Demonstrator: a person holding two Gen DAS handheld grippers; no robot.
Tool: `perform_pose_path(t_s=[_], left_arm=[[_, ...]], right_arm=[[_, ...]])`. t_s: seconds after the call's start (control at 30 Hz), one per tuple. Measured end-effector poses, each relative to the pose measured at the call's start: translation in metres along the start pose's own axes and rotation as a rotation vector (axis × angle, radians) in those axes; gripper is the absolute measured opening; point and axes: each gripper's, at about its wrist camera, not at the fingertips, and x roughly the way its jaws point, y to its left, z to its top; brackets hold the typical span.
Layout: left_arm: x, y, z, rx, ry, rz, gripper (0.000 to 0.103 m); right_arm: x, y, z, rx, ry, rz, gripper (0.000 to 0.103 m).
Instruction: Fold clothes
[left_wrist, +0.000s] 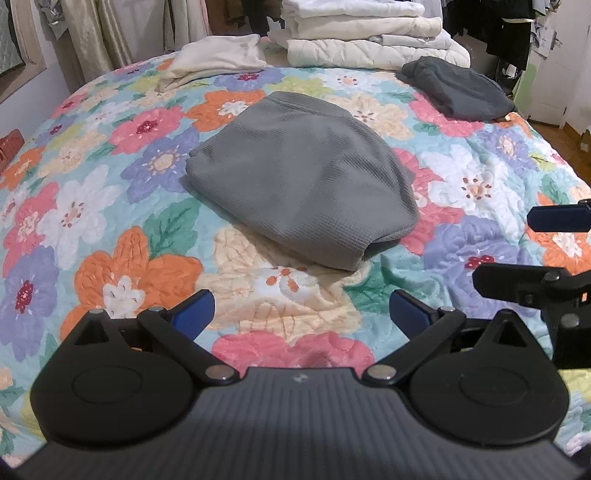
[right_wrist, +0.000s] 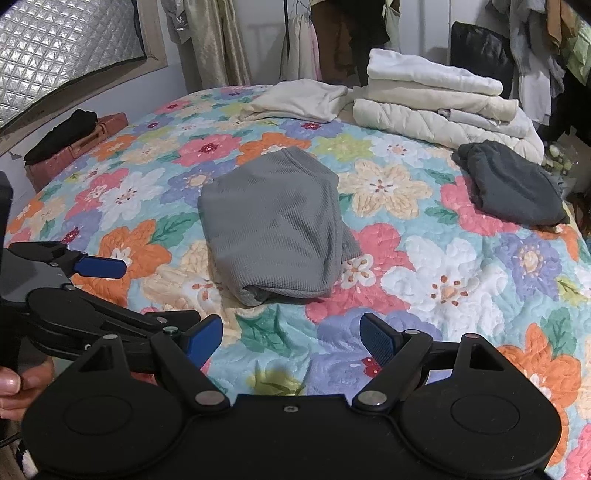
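A folded grey waffle-knit garment (left_wrist: 299, 173) lies in the middle of the floral bedspread (left_wrist: 110, 206); it also shows in the right wrist view (right_wrist: 273, 221). My left gripper (left_wrist: 301, 314) is open and empty, held above the bedspread just in front of the garment. My right gripper (right_wrist: 291, 338) is open and empty, also short of the garment's near edge. The right gripper's fingers (left_wrist: 554, 218) show at the right edge of the left wrist view. The left gripper's blue fingertip (right_wrist: 99, 266) shows at the left of the right wrist view.
A dark grey garment (right_wrist: 513, 184) lies at the right of the bed. A cream folded garment (right_wrist: 303, 98) and a stack of white bedding (right_wrist: 436, 99) sit at the far end. A brown bag with black cloth (right_wrist: 74, 142) sits at the left. Hanging clothes line the back.
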Motion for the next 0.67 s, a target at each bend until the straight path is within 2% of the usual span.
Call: perform_pose_path(t_s=[0.67], left_arm=[[0.0032,0.0036,-0.002,-0.017,0.024,-0.003,0.103]], right_arm=[[0.0062,0.0067,0.0019,-0.027,0.027,-0.002,0.085]])
